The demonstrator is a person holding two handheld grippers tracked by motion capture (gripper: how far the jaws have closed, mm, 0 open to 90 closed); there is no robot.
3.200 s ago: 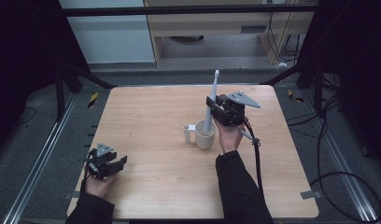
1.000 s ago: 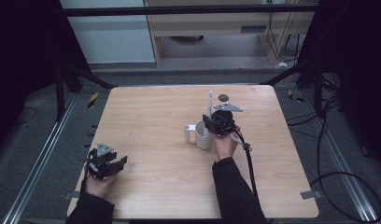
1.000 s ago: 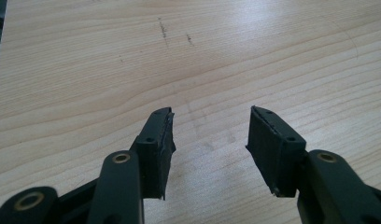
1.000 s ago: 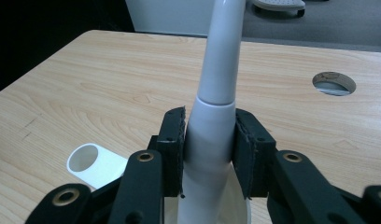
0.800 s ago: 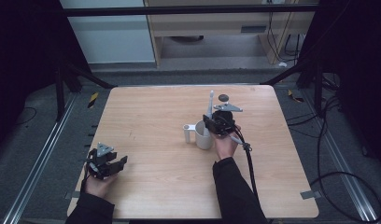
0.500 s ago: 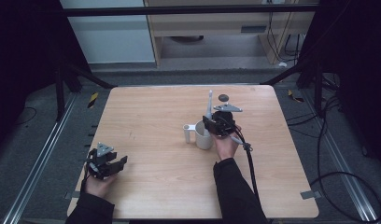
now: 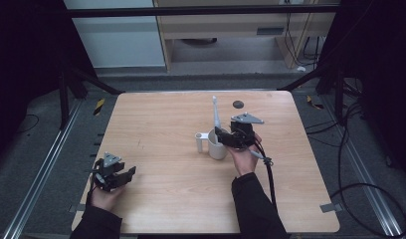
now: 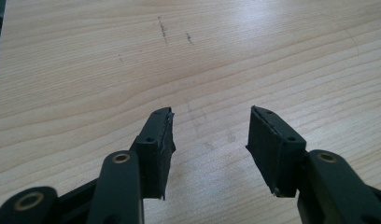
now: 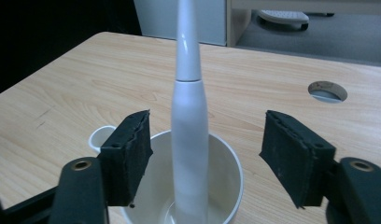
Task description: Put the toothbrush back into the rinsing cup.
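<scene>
Right claw (image 9: pixel 205 158) gapes around the toothbrush (image 9: pixel 188 140) in the cup (image 9: pixel 228 186): light, stiff, slippery; grip its thick handle.

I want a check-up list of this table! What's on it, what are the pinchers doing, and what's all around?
Surface: wooden table, faint scuffs, one round hole.
Job's things: white toothbrush standing upright in a white cup; its handle points left.
Clutter: nothing seen.
Grippers: right gripper open either side of the toothbrush; left gripper open over bare wood.
Cables: right gripper's cable trails toward the person.
Surroundings: dark frame, cabinets behind, floor cables.
</scene>
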